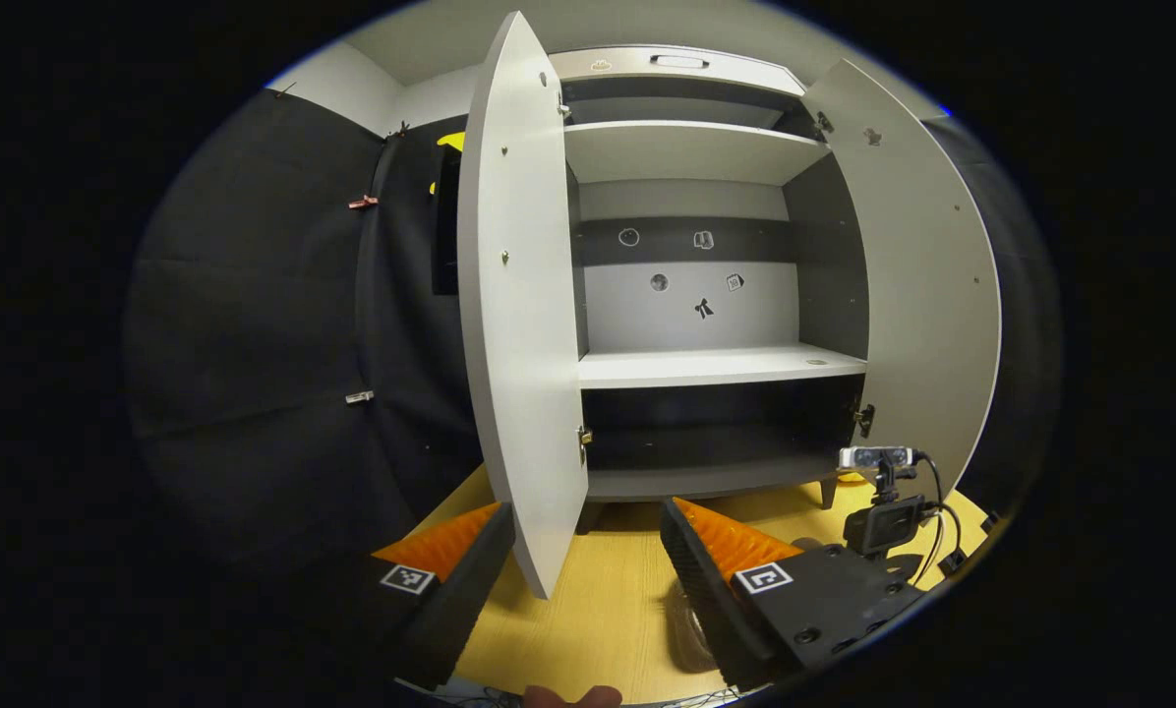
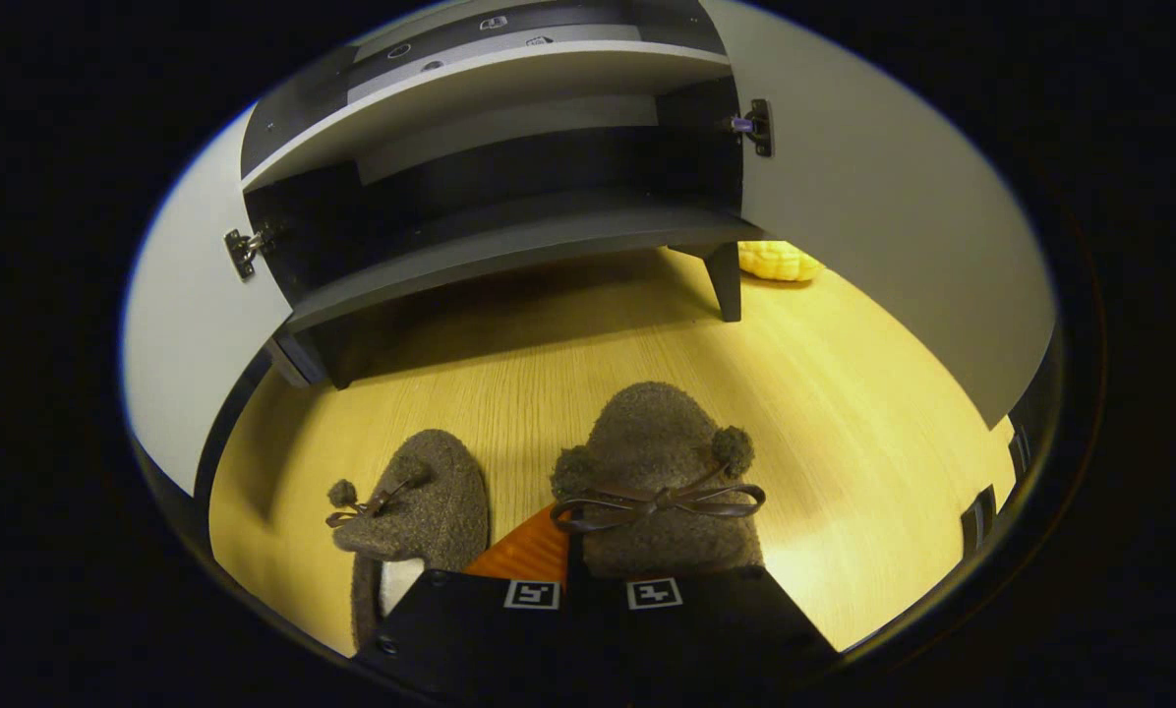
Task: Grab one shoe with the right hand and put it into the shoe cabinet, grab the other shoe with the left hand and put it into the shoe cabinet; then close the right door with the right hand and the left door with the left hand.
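In the left gripper view, the left gripper (image 1: pixel 588 551) has its fingers wide apart with nothing between them, before the light grey shoe cabinet (image 1: pixel 711 366), whose two doors stand open.

In the right gripper view, the right gripper (image 2: pixel 566 565) has narrow fingers at the fuzzy brown slipper with a bow (image 2: pixel 659 482); whether they grip it, I cannot tell. The second brown slipper (image 2: pixel 413 516) lies just beside it on the wooden floor (image 2: pixel 844 413), before the cabinet's empty bottom shelf (image 2: pixel 509 246).

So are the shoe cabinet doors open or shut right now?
Open. Both the left door and right door swing outward, exposing the shelves.
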Tool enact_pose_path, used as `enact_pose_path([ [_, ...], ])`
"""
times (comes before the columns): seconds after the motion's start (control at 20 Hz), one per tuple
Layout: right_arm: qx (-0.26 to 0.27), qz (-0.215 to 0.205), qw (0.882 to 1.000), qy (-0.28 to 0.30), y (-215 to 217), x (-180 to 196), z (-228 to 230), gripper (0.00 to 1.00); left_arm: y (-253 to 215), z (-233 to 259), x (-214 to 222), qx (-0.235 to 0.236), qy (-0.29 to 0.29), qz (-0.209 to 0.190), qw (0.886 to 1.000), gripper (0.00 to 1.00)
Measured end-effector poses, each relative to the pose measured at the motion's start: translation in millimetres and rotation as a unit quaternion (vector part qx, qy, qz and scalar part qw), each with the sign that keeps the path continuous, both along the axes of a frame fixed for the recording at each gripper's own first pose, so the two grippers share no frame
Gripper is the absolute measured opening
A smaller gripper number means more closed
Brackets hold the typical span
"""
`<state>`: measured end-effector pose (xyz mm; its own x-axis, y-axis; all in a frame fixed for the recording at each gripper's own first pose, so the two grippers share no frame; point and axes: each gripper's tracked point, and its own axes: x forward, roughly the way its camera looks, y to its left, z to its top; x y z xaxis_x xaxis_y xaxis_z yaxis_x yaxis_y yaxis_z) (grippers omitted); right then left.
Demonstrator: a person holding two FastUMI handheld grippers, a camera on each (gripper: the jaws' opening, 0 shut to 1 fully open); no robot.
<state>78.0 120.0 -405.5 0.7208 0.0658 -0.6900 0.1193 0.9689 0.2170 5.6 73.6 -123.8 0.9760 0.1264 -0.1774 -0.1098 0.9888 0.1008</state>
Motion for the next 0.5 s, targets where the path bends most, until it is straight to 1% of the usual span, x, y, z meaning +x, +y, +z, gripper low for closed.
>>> enact_pose_path([
  [0.2, 0.012, 0.011, 1.0, -0.025, -14.1, -3.1, 65.0, 0.1, -6.0, -3.5, 1.9, -0.006, 0.007, -0.008, 1.0, 0.95],
  [0.4, 0.023, 0.025, 0.998, -0.051, -24.9, 4.9, 146.0, 0.1, -10.9, -2.3, 4.7, -0.012, 0.008, -0.012, 1.0, 0.95],
  [0.5, 0.022, 0.03, 0.997, -0.065, -29.8, 11.9, 186.1, 0.1, -15.9, 0.1, 5.8, -0.015, 0.009, -0.022, 1.0, 0.95],
])
